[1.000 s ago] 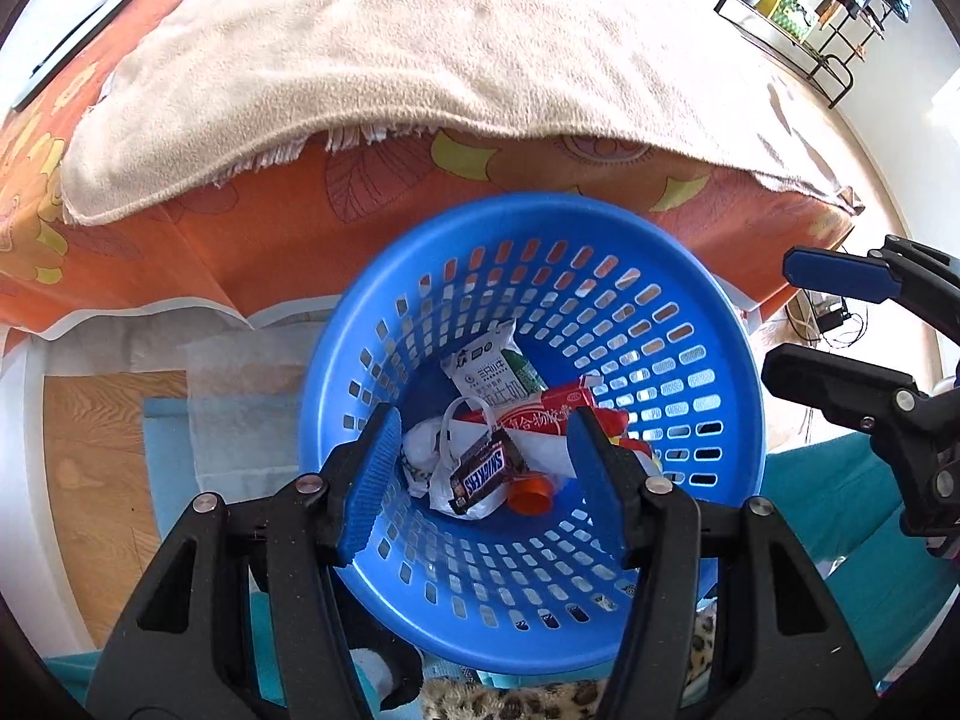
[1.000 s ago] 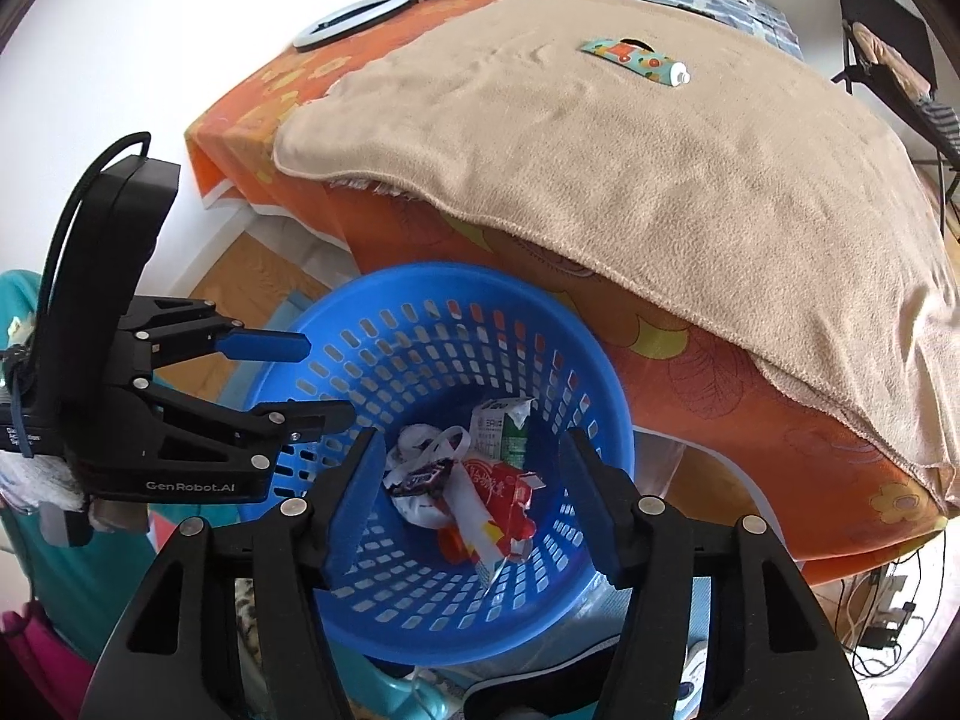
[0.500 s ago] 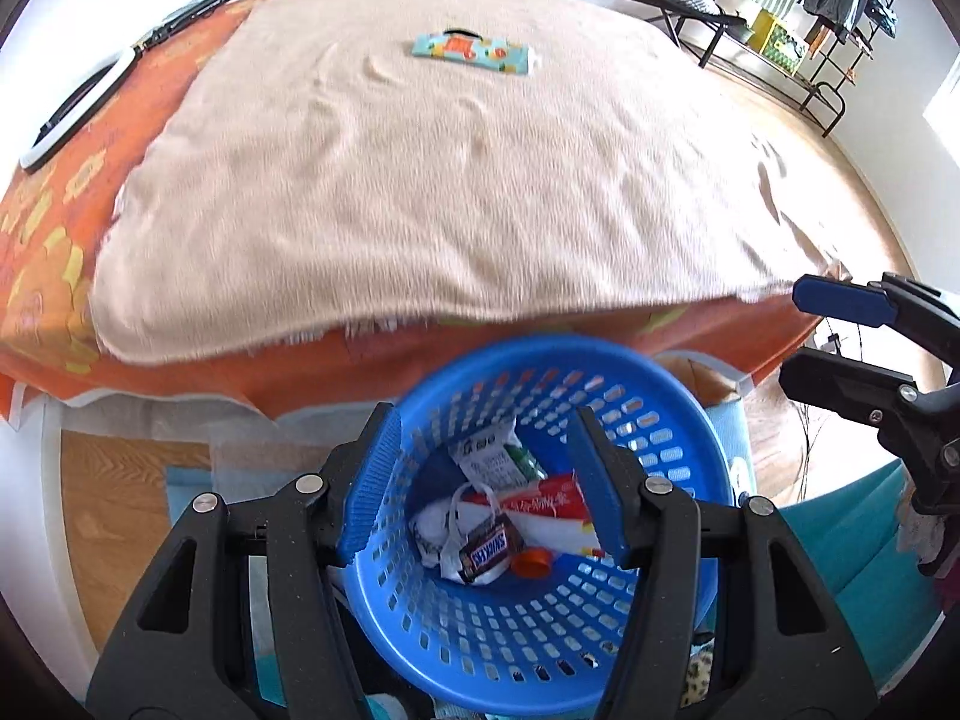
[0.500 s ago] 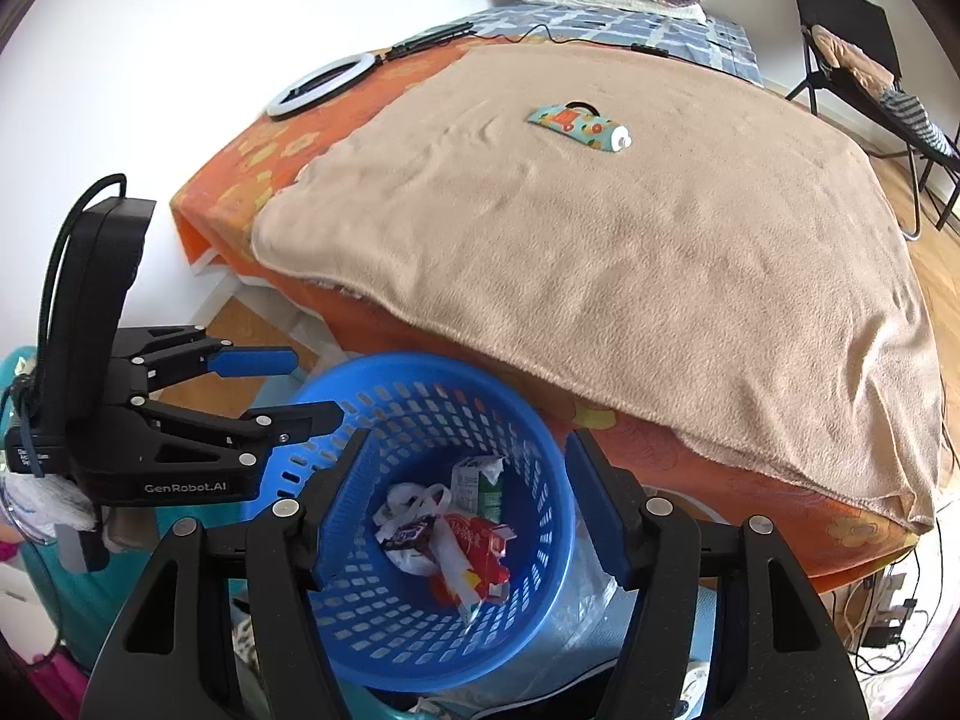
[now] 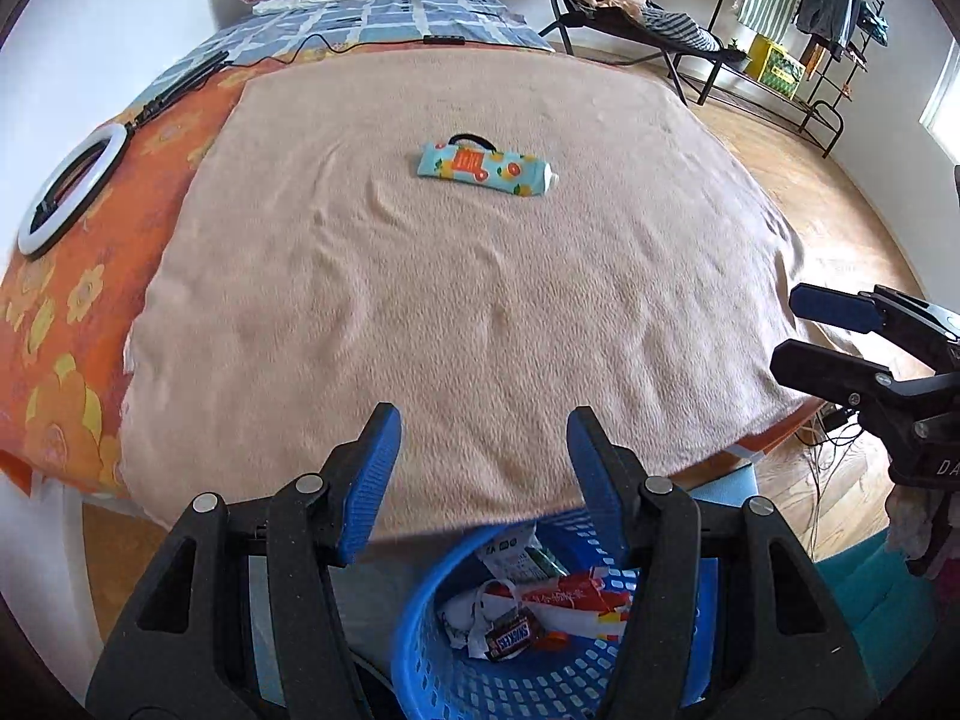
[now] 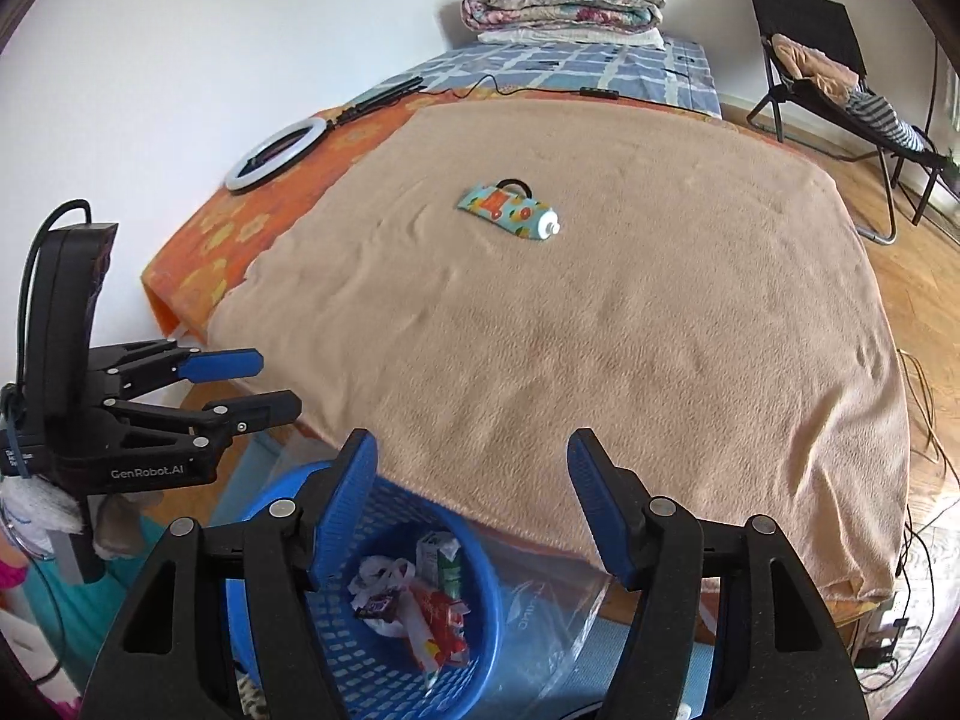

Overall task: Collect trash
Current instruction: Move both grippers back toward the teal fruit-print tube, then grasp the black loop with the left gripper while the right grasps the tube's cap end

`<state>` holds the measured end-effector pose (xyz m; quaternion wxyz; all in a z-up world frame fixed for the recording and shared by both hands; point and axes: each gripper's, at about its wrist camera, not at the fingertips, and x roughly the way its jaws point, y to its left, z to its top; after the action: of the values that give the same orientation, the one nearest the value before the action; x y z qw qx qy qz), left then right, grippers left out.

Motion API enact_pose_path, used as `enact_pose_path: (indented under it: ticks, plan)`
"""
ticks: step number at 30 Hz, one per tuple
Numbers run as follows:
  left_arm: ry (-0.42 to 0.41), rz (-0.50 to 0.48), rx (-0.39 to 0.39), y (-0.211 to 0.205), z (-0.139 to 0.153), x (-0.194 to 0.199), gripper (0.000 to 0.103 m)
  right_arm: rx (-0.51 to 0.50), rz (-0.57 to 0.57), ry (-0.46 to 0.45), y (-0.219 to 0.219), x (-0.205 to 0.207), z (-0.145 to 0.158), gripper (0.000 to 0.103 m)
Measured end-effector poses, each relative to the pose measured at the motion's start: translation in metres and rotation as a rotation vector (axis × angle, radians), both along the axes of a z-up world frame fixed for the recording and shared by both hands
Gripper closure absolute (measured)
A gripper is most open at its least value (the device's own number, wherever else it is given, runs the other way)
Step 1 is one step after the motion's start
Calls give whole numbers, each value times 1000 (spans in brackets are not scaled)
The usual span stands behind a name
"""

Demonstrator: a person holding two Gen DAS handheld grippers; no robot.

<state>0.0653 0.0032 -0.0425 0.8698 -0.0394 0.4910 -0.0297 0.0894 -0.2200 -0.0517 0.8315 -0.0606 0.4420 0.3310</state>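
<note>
A flattened light-blue drink carton point(image 5: 483, 168) with orange print and a white cap lies on the tan blanket point(image 5: 468, 312) in the middle of the bed; it also shows in the right wrist view point(image 6: 510, 210). A blue plastic basket point(image 5: 540, 678) holding wrappers point(image 5: 540, 606) stands on the floor at the bed's near edge, also in the right wrist view point(image 6: 372, 660). My left gripper point(image 5: 485, 444) is open and empty above the bed's edge. My right gripper point(image 6: 473, 468) is open and empty beside it.
A white ring light point(image 5: 66, 192) lies on the orange sheet at the bed's left side. Folded quilts point(image 6: 564, 3) are stacked at the far end. A black folding chair point(image 6: 840, 84) and a clothes rack point(image 5: 810, 30) stand on the wooden floor to the right.
Both grippers have risen and tilted up from over the basket, so the bed top and the carton now fill the views. Both stay open and empty.
</note>
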Motion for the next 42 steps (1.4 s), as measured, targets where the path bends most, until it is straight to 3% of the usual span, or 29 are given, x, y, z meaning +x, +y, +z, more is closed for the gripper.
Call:
enact_pose_path:
  ticks: [12,20,23,28,31,39,42]
  plan:
    - [-74,-29,47,17,17,123,44,23,-39,8,31,79,-16,38]
    - [-9,-11,-49,32,-12,199,46,69,-60,59,54,130,-35,38]
    - [11,-39,-52,29,-22,215,53,62,-59,45,63,142,-40,38]
    - [37,-50,-63,28,-39,233,55,40,-57,35,74,155,-50,42]
    - [57,-71,-37,22,-48,239,66,47,-64,60,75,163,-57,50]
    - [31,-100,53,11,-61,245,67,30,-59,63,83,168,-67,56]
    - [14,-105,79,8,-61,245,75,12,-51,57,87,166,-70,57]
